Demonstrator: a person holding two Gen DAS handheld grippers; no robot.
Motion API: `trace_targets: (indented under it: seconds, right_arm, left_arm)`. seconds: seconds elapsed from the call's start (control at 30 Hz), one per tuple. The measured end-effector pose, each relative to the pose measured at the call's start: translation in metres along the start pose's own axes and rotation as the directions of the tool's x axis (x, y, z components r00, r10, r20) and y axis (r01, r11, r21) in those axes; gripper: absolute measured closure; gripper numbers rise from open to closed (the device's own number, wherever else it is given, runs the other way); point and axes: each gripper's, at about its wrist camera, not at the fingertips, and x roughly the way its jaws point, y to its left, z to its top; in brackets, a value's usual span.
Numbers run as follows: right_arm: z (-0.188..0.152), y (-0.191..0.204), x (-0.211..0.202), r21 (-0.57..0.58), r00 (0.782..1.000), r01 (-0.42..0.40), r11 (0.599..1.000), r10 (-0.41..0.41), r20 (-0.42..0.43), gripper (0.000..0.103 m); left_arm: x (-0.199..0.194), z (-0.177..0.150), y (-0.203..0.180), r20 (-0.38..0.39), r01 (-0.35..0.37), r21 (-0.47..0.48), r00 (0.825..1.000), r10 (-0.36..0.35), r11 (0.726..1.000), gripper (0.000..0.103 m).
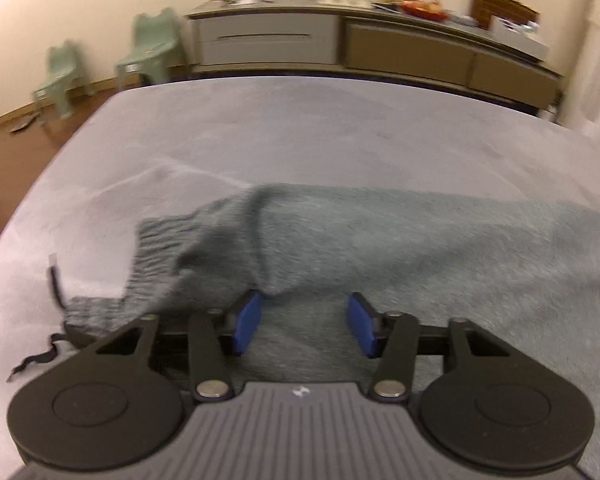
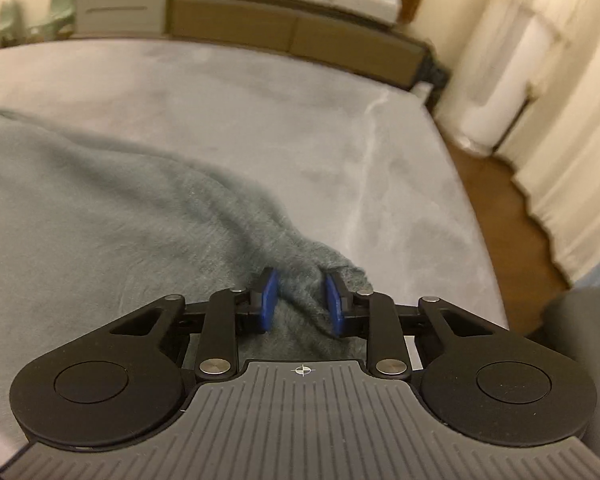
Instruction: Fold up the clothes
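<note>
A grey-green fuzzy knit garment (image 1: 380, 240) lies spread on the pale grey bed (image 1: 280, 128). Its ribbed band (image 1: 156, 248) and a black drawstring (image 1: 40, 356) are at the left. My left gripper (image 1: 305, 312) hovers low over the garment near that band, its blue pads (image 1: 247, 320) wide apart and only flat fabric under the gap. In the right wrist view the garment (image 2: 100, 200) narrows to an end (image 2: 354, 274) near the bed's right side. My right gripper (image 2: 301, 298) has a raised ridge of that fabric filling the gap between its pads (image 2: 269, 296).
A long low cabinet (image 1: 340, 40) with glassware and boxes runs behind the bed. Two small green chairs (image 1: 152, 48) stand on the wooden floor at the far left. Pale curtains (image 2: 560, 100) hang to the right. A dark grey object (image 2: 580, 320) sits at the right edge.
</note>
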Motion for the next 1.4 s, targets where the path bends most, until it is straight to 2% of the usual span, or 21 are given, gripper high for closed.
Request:
trace_targets:
  seconds: [0.03, 0.1, 0.17, 0.23, 0.3, 0.4, 0.47, 0.57, 0.6, 0.67, 0.77, 0.83, 0.9, 1.0, 1.1, 1.17, 1.23, 1.3, 1.33, 1.37, 1.4]
  right_arm:
    - [0.004, -0.011, -0.008, 0.078, 1.000, -0.008, 0.997, 0.006, 0.026, 0.076]
    - [-0.005, -0.038, -0.038, 0.291, 0.992, -0.050, 0.955, 0.014, 0.124, 0.043]
    - [-0.031, -0.065, -0.068, 0.483, 0.984, -0.110, 0.869, 0.025, 0.179, 0.042]
    - [-0.071, -0.083, -0.087, 0.631, 0.980, -0.179, 0.755, 0.080, 0.183, 0.041]
    - [-0.118, -0.092, -0.092, 0.756, 0.965, -0.261, 0.600, 0.189, 0.183, 0.037]
    - [-0.170, -0.089, -0.081, 0.849, 0.905, -0.383, 0.364, 0.330, 0.266, 0.036]
    - [-0.178, -0.081, -0.065, 0.854, 0.868, -0.439, 0.279, 0.378, 0.322, 0.036]
    - [-0.162, -0.077, -0.043, 0.848, 0.861, -0.460, 0.263, 0.365, 0.354, 0.037]
    - [-0.150, -0.074, -0.041, 0.839, 0.881, -0.445, 0.314, 0.323, 0.346, 0.057]
    - [-0.123, -0.060, -0.052, 0.779, 0.917, -0.399, 0.484, 0.203, 0.344, 0.084]
    - [-0.100, -0.027, -0.085, 0.620, 0.907, -0.336, 0.709, 0.067, 0.415, 0.087]
    - [-0.095, -0.008, -0.100, 0.527, 0.885, -0.296, 0.797, 0.021, 0.465, 0.087]
    - [-0.097, -0.007, -0.093, 0.534, 0.899, -0.282, 0.797, 0.026, 0.437, 0.087]
    - [-0.115, -0.037, -0.063, 0.662, 0.923, -0.341, 0.668, 0.105, 0.370, 0.087]
    - [-0.133, -0.057, -0.061, 0.707, 0.891, -0.440, 0.553, 0.174, 0.418, 0.087]
    - [-0.131, -0.060, -0.071, 0.680, 0.867, -0.487, 0.548, 0.205, 0.455, 0.087]
    - [-0.122, -0.061, -0.078, 0.650, 0.859, -0.501, 0.572, 0.238, 0.453, 0.087]
    - [-0.110, -0.062, -0.080, 0.624, 0.850, -0.520, 0.583, 0.283, 0.445, 0.087]
    - [-0.107, -0.063, -0.080, 0.612, 0.842, -0.535, 0.583, 0.306, 0.444, 0.087]
    - [-0.107, -0.066, -0.081, 0.608, 0.837, -0.544, 0.578, 0.316, 0.447, 0.087]
    - [-0.110, -0.070, -0.082, 0.612, 0.834, -0.548, 0.571, 0.317, 0.452, 0.080]
  left_arm:
    - [-0.001, 0.000, 0.001, 0.004, -0.011, -0.001, 1.000, 0.011, 1.000, 0.060]
    - [-0.010, -0.001, -0.006, 0.027, -0.052, 0.040, 0.998, 0.051, 0.998, 0.054]
    - [-0.026, -0.004, -0.020, 0.068, -0.056, 0.086, 0.996, 0.051, 0.995, 0.048]
    - [-0.047, -0.007, -0.040, 0.112, -0.028, 0.113, 0.994, 0.015, 0.993, 0.047]
    - [-0.069, -0.010, -0.064, 0.153, 0.058, 0.105, 0.985, -0.074, 0.993, 0.041]
    - [-0.094, -0.019, -0.108, 0.179, 0.230, 0.083, 0.954, -0.241, 0.970, 0.039]
    - [-0.100, -0.025, -0.138, 0.169, 0.329, 0.057, 0.927, -0.334, 0.943, 0.039]
    - [-0.102, -0.035, -0.187, 0.128, 0.400, 0.054, 0.906, -0.403, 0.915, 0.039]
    - [-0.103, -0.038, -0.202, 0.113, 0.401, 0.078, 0.906, -0.408, 0.913, 0.040]
    - [-0.107, -0.044, -0.232, 0.087, 0.394, 0.134, 0.909, -0.407, 0.909, 0.040]
    - [-0.120, -0.054, -0.271, 0.071, 0.407, 0.227, 0.899, -0.432, 0.885, 0.040]
    - [-0.124, -0.060, -0.306, 0.049, 0.442, 0.296, 0.879, -0.475, 0.847, 0.039]
    - [-0.126, -0.066, -0.353, 0.022, 0.462, 0.380, 0.862, -0.507, 0.802, 0.032]
    - [-0.130, -0.078, -0.429, 0.003, 0.449, 0.532, 0.847, -0.532, 0.718, 0.028]
    - [-0.135, -0.093, -0.511, 0.014, 0.388, 0.695, 0.834, -0.552, 0.605, 0.026]
    - [-0.141, -0.108, -0.560, 0.057, 0.322, 0.787, 0.812, -0.581, 0.527, 0.025]
    - [-0.145, -0.120, -0.596, 0.090, 0.267, 0.848, 0.778, -0.621, 0.458, 0.022]
    - [-0.139, -0.130, -0.626, 0.135, 0.192, 0.887, 0.761, -0.634, 0.420, 0.022]
    - [-0.133, -0.133, -0.637, 0.154, 0.155, 0.900, 0.762, -0.629, 0.407, 0.027]
    - [-0.125, -0.132, -0.645, 0.171, 0.125, 0.903, 0.774, -0.609, 0.412, 0.062]
    - [-0.116, -0.124, -0.644, 0.173, 0.146, 0.877, 0.793, -0.583, 0.458, 0.097]
